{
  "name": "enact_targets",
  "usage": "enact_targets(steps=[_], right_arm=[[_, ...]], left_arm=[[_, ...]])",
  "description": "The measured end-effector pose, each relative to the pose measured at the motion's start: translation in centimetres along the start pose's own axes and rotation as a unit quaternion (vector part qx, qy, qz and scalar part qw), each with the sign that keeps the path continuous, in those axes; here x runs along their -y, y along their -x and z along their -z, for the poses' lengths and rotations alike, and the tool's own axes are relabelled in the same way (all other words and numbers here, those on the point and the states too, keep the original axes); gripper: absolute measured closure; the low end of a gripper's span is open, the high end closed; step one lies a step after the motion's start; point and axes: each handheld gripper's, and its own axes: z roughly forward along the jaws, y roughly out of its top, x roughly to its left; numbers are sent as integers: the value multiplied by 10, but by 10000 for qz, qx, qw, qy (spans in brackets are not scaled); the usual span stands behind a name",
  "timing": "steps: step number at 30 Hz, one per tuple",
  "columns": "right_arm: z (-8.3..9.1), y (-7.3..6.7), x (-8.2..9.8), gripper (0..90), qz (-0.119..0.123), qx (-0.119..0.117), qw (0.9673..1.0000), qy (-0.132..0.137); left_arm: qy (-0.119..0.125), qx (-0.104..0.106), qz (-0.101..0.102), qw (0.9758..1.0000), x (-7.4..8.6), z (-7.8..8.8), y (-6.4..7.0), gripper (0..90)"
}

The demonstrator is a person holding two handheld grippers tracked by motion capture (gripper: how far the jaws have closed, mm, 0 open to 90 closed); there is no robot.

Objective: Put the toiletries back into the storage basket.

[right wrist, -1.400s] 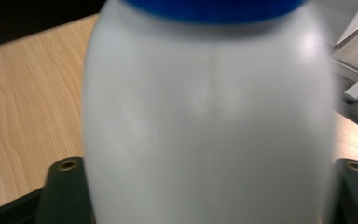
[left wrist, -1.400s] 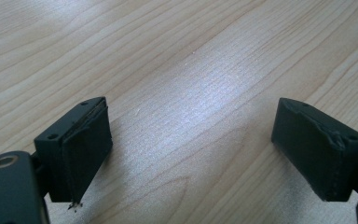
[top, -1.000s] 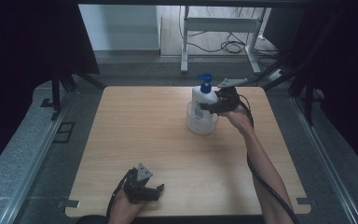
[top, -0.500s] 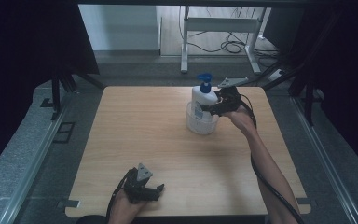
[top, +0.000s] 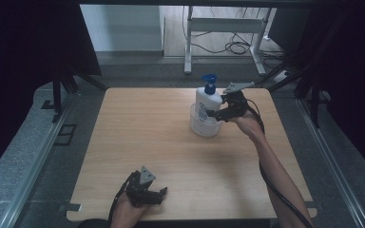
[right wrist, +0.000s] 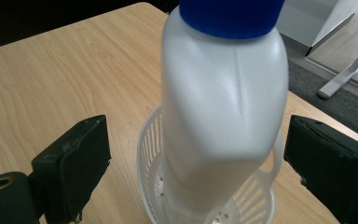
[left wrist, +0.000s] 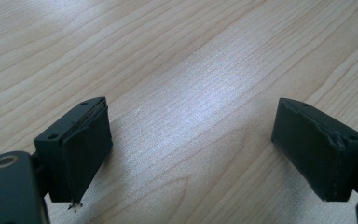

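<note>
The white pump bottle (right wrist: 223, 107) is stood upright in the small white basket (top: 204, 127) near the table's (top: 147, 142) far edge. The right gripper (right wrist: 198, 163) has just been opening; its pads flank the bottle without pressing, so it appears released. It should be drawn straight back, clear of the blue pump (top: 209, 81). The left gripper (left wrist: 193, 154) is held open and empty over bare wood.
</note>
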Motion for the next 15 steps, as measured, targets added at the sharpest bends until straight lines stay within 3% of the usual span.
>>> enact_targets(steps=[15], right_arm=[[8, -9, 11, 74, 32, 21, 9999, -112]], left_arm=[[10, 1, 13, 10000, 0, 0, 0, 114]])
